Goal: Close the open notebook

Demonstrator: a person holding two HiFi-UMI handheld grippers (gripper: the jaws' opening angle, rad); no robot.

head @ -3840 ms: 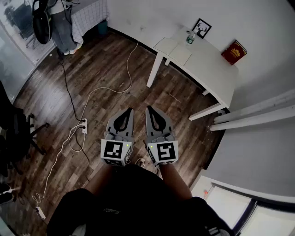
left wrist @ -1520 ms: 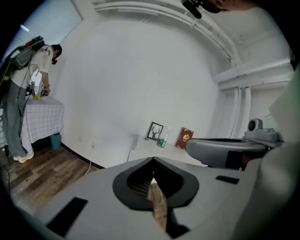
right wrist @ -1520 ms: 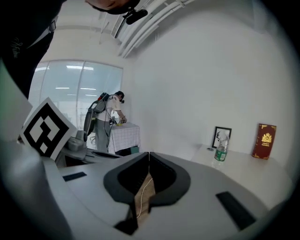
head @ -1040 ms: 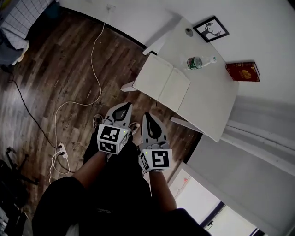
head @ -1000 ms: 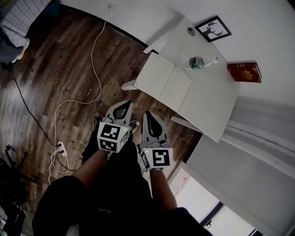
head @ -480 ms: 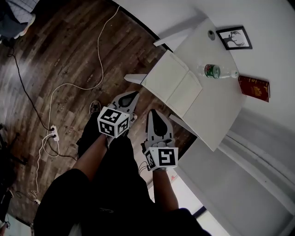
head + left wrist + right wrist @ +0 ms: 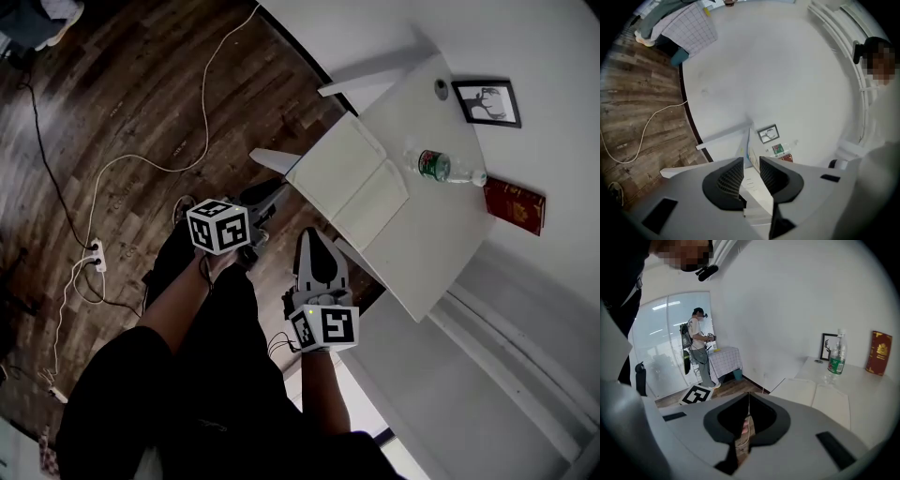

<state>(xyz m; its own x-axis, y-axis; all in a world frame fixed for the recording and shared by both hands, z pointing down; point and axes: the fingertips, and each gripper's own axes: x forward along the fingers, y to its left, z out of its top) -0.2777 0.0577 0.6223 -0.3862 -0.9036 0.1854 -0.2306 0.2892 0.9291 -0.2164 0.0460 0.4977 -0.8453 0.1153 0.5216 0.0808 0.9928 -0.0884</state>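
The open white notebook [image 7: 352, 183] lies flat on the white table [image 7: 441, 234], its near corner at the table's edge. My left gripper [image 7: 277, 190] is turned on its side and reaches that corner. In the left gripper view, the left gripper [image 7: 751, 159] is open by a narrow gap. A white edge [image 7: 750, 140] runs between the jaws, and I cannot tell whether it is notebook or table. My right gripper [image 7: 309, 234] is shut and hangs short of the table. In the right gripper view, the right gripper [image 7: 749, 397] points left of the notebook [image 7: 815, 397].
A plastic bottle [image 7: 441, 167], a red book [image 7: 514, 204] and a framed picture [image 7: 487, 101] stand past the notebook by the wall. A white cable [image 7: 187, 141] and a power strip [image 7: 94, 255] lie on the wooden floor. Another person [image 7: 698, 348] stands far off.
The table has come closer. My left gripper has reached forward to the notebook's near corner and rolled onto its side. My right gripper has stayed low and shut.
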